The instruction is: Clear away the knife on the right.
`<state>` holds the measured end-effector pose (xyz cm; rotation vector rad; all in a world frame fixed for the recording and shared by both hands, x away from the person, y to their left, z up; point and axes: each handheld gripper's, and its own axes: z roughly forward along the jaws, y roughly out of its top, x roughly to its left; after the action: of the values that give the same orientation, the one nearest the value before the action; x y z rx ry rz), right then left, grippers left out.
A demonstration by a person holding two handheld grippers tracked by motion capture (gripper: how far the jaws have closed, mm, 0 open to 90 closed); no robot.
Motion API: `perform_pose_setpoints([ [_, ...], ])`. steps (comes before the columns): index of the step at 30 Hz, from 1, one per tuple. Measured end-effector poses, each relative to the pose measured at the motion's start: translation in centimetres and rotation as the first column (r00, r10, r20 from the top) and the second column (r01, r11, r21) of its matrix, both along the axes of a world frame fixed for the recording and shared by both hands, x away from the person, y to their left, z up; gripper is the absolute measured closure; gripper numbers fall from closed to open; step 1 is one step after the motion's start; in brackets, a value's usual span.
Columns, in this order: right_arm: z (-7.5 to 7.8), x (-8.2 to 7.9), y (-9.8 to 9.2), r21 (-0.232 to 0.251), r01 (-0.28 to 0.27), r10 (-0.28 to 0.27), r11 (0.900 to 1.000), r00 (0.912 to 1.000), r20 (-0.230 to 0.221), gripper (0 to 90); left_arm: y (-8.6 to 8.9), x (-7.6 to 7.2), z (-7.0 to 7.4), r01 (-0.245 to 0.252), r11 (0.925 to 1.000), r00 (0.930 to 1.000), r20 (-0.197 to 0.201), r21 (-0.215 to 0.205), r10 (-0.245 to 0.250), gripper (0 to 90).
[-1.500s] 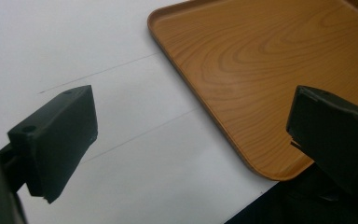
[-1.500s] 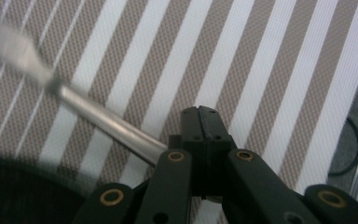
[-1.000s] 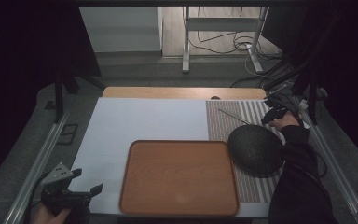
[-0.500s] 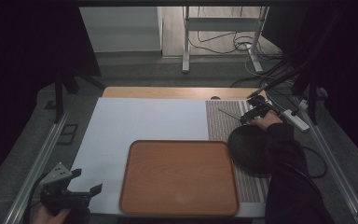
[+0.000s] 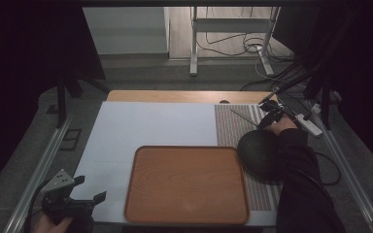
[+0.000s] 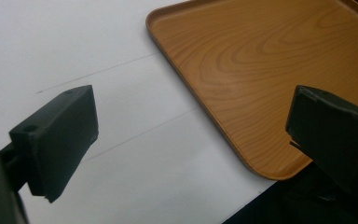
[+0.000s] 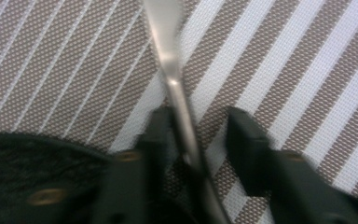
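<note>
A thin metal utensil (image 5: 243, 116) lies on the striped placemat (image 5: 233, 131) at the table's far right. Its handle (image 7: 175, 79) runs between the jaws of my right gripper (image 7: 198, 116). Those jaws have just been closing: the left jaw touches the handle, and a gap remains at the right jaw. From above, the right gripper (image 5: 271, 114) sits just behind a dark round bowl (image 5: 260, 150). My left gripper (image 5: 85, 196) rests open at the near left corner, its jaws (image 6: 191, 135) wide apart over the white sheet with nothing between them.
A wooden tray (image 5: 187, 184) lies at the front middle, its corner (image 6: 261, 60) close to the left gripper. The dark bowl's rim (image 7: 28, 163) lies beside the right gripper's left jaw. A white sheet (image 5: 150, 126) covers the left of the table. Metal rails run along both sides.
The right hand moved left from the table's right edge onto the striped placemat, down to the utensil. The left gripper stayed where it was.
</note>
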<state>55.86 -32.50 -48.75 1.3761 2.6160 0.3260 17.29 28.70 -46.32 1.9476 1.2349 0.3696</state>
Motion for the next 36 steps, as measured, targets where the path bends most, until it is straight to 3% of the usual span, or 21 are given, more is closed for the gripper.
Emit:
perform_pose_setpoints([
  [1,0.0,-0.1,0.0,-0.01,-0.022,0.022,1.0,0.9997,0.0,76.4,0.0,0.0,0.0,0.0,1.0,1.0,0.0,0.0,0.0,3.4],
  [3,0.0,-0.1,0.1,-0.012,-0.038,0.038,0.999,0.9993,-0.003,80.2,0.0,0.0,0.0,0.0,1.0,1.0,0.0,-0.001,0.0,3.4],
  [4,0.0,-0.1,0.2,-0.011,-0.017,0.017,1.0,0.9998,-0.009,80.4,0.0,0.0,0.0,0.0,1.0,1.0,0.0,0.0,0.0,3.4],
  [10,0.1,-0.1,-0.1,0.002,-0.051,0.051,0.999,0.9987,-0.004,80.7,0.0,0.0,0.0,-0.002,1.0,1.0,-0.002,-0.005,0.002,3.4],
  [12,0.2,-0.2,-0.3,-0.022,-0.055,0.055,0.998,0.9984,0.01,80.7,0.0,0.0,0.0,-0.002,1.0,1.0,-0.003,-0.005,0.002,3.4],
  [17,1.1,-0.4,-2.7,-0.009,-0.005,0.006,1.0,0.9989,0.047,80.7,0.0,0.0,0.0,-0.002,1.0,1.0,-0.002,-0.005,0.002,3.4],
  [24,2.3,-1.1,-4.2,-0.008,0.023,-0.022,1.0,0.9971,0.072,80.7,0.0,0.0,0.0,-0.002,1.0,1.0,-0.001,-0.003,0.002,3.4],
  [25,2.9,-1.4,-4.5,0.011,0.029,-0.03,1.0,0.9964,0.08,80.7,0.0,0.0,0.0,-0.003,1.0,1.0,-0.002,-0.004,0.003,3.4],
  [28,3.3,-1.8,-4.5,0.037,0.035,-0.038,0.999,0.9961,0.08,80.7,0.0,0.0,0.0,-0.003,1.0,1.0,-0.003,-0.003,0.003,3.5],
  [36,4.0,-3.8,-2.4,0.071,-0.033,0.029,0.997,0.9975,0.064,80.7,-0.1,0.0,0.0,0.001,0.9999,1.0,-0.003,0.012,-0.001,3.5],
])
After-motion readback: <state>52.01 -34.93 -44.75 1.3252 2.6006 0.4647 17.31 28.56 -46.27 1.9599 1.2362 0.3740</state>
